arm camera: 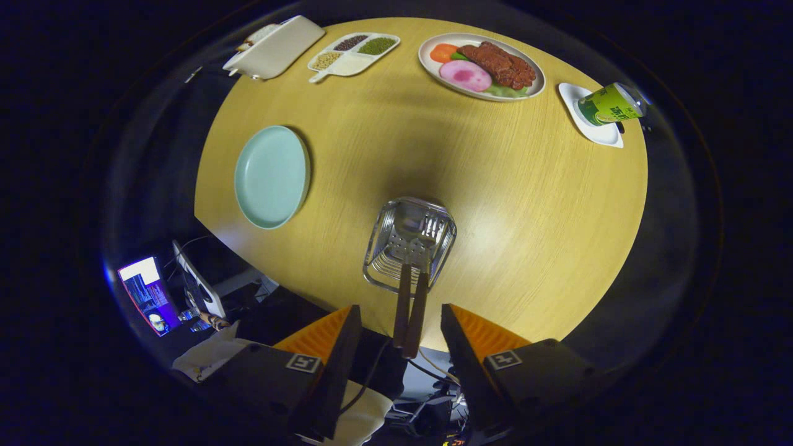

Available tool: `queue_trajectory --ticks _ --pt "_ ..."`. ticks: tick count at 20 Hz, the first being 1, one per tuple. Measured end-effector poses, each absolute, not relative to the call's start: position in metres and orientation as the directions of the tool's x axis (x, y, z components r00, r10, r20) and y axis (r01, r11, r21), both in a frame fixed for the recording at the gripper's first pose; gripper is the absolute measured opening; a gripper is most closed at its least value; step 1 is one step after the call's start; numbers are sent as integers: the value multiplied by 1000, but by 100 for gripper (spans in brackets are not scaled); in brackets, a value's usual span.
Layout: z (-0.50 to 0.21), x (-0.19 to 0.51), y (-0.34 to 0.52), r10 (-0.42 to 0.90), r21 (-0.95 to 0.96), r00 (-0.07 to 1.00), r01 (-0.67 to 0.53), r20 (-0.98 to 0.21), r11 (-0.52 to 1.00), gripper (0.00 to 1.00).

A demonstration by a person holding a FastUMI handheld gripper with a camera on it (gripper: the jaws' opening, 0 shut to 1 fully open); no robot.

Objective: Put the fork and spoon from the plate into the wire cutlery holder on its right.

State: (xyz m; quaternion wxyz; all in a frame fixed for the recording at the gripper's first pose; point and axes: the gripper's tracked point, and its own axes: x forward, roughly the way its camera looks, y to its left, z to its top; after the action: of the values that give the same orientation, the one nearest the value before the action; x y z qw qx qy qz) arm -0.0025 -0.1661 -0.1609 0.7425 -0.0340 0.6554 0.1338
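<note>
Your gripper [401, 347] was spread open, gripping nothing. Fork [422, 279] and spoon [404, 272] stood in the wire cutlery holder [378, 248], handles between the fingers. Plate [271, 176] sat beside it.

gripper [401, 347]: two broad wedge-shaped fingers [337, 347], spread apart with nothing pressed between them
finger faces: inner sides flat and smooth, outer sides ribbed with fine parallel ridges
finger bases: each finger rises from a blocky black housing [272, 384] with slanted faces
markings: a small square white tag [303, 363] with a black pattern on the left housing, a matching tag [503, 358] on the right housing
</note>
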Motion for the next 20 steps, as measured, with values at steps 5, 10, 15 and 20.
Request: queue_trajectory --ticks 5,10,15,20 --pt "-110 0 -141 276 168 363 -300 -890 939 99" --pt "-42 -3 -115 355 221 595 -288 -721 932 100" --pt "26 -18 -109 316 210 811 -242 -492 947 99" --pt "109 -33 -119 132 182 968 -93 -213 979 99"
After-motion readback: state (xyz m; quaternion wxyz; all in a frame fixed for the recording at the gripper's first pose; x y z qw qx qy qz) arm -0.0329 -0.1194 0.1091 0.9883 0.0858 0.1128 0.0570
